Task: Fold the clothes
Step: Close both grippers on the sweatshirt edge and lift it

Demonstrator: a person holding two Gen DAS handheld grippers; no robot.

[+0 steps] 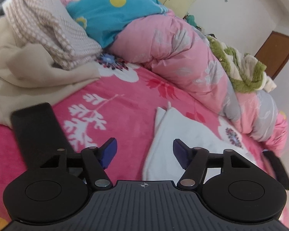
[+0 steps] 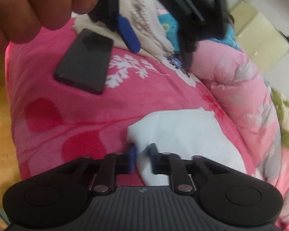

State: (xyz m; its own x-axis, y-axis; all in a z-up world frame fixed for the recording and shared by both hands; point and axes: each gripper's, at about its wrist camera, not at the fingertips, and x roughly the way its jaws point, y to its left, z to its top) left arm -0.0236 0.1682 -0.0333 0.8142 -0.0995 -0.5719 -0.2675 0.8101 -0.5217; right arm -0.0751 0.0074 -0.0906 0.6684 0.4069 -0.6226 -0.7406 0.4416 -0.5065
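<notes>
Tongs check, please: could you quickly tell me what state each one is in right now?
Left tongs: open, holding nothing, above the pink floral bedsheet.
Right tongs: shut on the folded white cloth garment.

We look forward along each gripper's fingers, low and close over the pink bed cover [image 1: 125,104]. Ahead of both tongs lie the white cloth [image 2: 183,130], the phone [image 2: 84,61] and the pink quilt [image 1: 183,44]; the right view also catches the left gripper [image 2: 158,28] above.
</notes>
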